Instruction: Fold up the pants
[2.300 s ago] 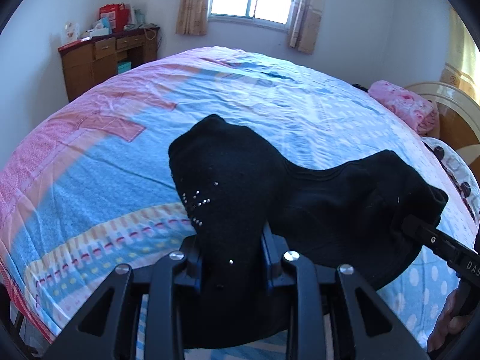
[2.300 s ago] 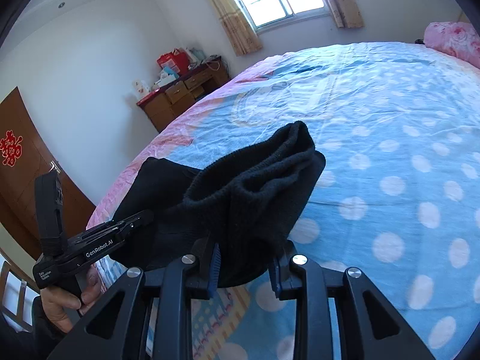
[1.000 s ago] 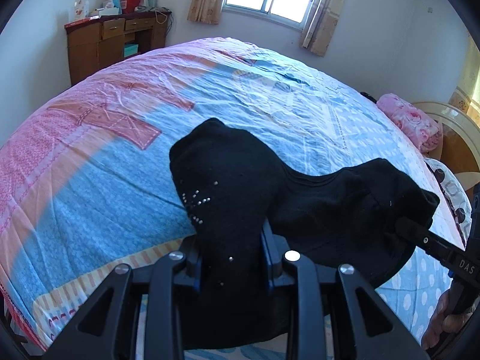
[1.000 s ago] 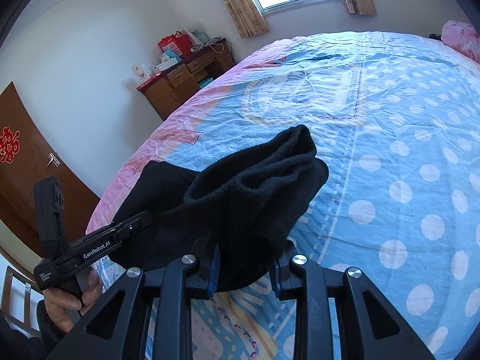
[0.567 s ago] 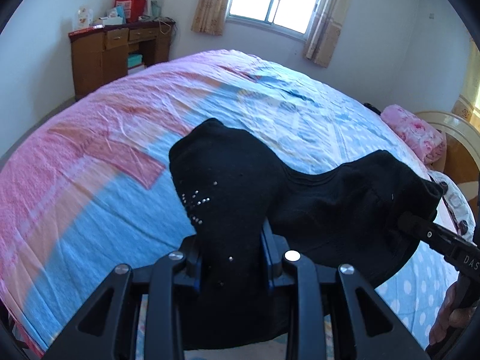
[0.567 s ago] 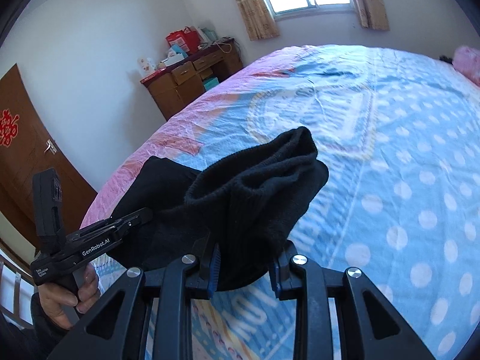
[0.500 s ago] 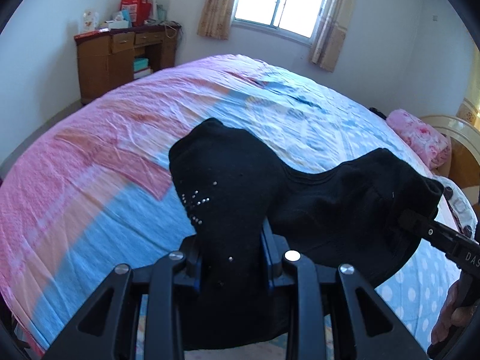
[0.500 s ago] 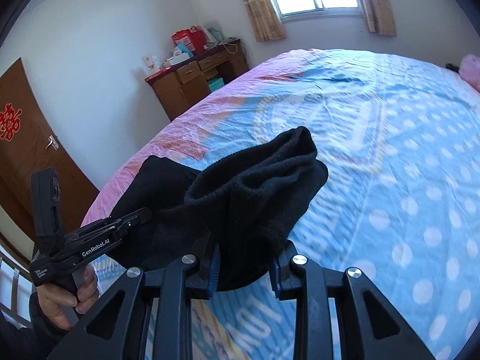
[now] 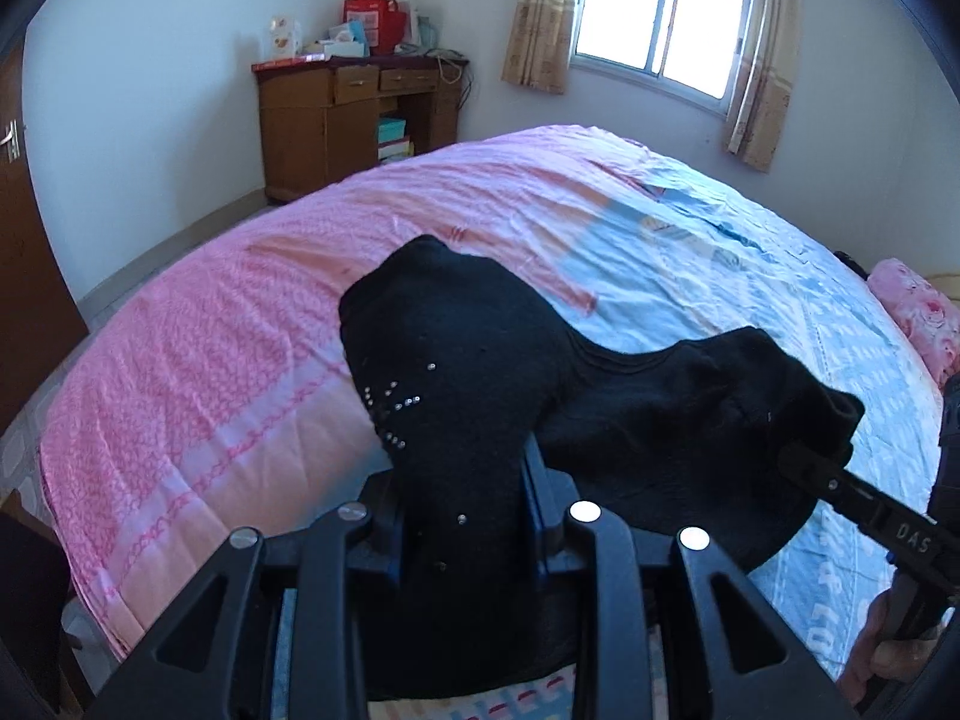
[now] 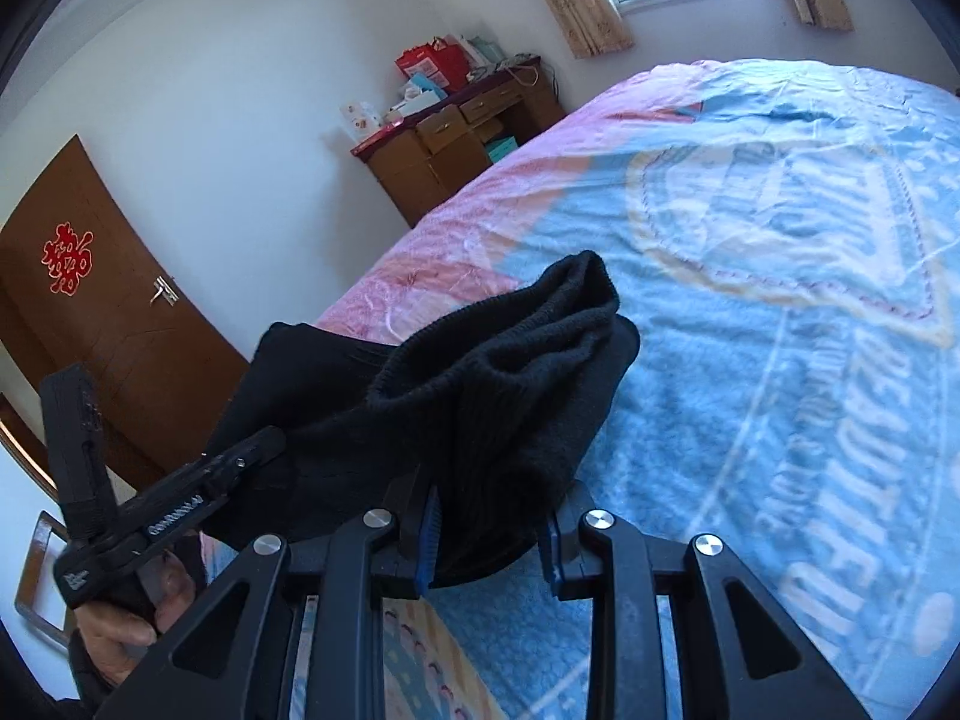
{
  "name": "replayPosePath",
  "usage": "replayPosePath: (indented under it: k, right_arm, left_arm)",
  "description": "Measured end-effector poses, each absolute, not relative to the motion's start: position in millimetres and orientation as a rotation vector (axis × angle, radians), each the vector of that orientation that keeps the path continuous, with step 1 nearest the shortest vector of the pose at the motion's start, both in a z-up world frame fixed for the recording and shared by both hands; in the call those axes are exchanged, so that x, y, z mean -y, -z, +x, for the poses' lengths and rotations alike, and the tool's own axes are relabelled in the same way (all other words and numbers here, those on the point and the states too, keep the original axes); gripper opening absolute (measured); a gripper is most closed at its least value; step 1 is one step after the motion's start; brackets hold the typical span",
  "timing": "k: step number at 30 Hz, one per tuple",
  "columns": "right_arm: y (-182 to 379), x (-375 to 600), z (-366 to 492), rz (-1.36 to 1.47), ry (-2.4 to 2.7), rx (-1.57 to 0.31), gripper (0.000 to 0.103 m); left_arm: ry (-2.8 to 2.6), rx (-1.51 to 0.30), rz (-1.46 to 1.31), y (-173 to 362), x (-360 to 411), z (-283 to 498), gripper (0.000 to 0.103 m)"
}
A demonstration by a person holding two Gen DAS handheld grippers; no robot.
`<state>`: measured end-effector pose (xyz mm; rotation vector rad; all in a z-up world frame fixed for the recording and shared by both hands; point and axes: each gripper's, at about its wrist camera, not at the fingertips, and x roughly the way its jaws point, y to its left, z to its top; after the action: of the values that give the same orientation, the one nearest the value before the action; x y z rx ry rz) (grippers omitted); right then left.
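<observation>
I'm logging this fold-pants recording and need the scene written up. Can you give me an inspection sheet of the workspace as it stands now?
Surface: bed with a pink and blue patterned cover, lightly wrinkled.
Job's things: black pants, bunched, held up over the bed between both grippers; small shiny studs on the fabric.
Clutter: nothing seen on the visible part of the bed except a pink pillow at its far right edge.
Grippers: left gripper shut on the pants; right gripper shut on the pants.
Cables: one cord hanging at the wooden cabinet.
Surroundings: boxes and a red bag on the cabinet, curtained window, brown door with a red paper cutout.
</observation>
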<state>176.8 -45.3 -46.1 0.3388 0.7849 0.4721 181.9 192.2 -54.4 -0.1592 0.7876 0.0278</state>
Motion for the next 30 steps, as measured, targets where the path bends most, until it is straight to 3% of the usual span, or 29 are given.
replayPosePath:
  k: [4,8,10,12,17,18,21,25,30]
  right_arm:
    - [68.8,49.7,177.7,0.357,-0.457,-0.815,0.028]
    - [84.7,55.4,172.4,0.368,-0.458,-0.862,0.030]
    - [89.5,57.8,171.5,0.372,-0.442,-0.882,0.045]
    - [89.5,63.3,170.7,0.385,-0.405,-0.903,0.054]
    - [55.3,77.4,143.0,0.368,-0.206,-0.740,0.054]
    - [44.7,71.8,137.4,0.303,-0.182,-0.687,0.053]
    - [21.6,36.0,130.1,0.105,-0.240,-0.598,0.019]
    - [23.4,-9.3,145.6,-0.026,-0.341,-0.640,0.015]
    - [55.9,-5.5,173.6,0.026,-0.268,-0.750,0.015]
  left_arm:
    - [-0.034,-0.805,-0.147,70.1,-191.3,183.7,0.031]
    - [-0.042,-0.810,-0.147,80.3,-191.1,186.1,0.044]
    - [-0.049,-0.803,-0.154,77.1,-195.6,183.3,0.055]
    - [-0.080,-0.770,-0.131,68.8,-204.6,173.3,0.064]
    - [-0.179,-0.675,-0.077,43.3,-224.1,158.2,0.067]
    - [-0.193,-0.654,-0.066,39.7,-225.7,158.7,0.067]
    - [-0.199,-0.625,-0.021,35.3,-217.1,163.2,0.067]
    - [-0.148,-0.634,0.008,41.1,-193.8,177.8,0.067]
    - [-0.195,-0.701,0.012,57.9,-185.2,199.1,0.067]
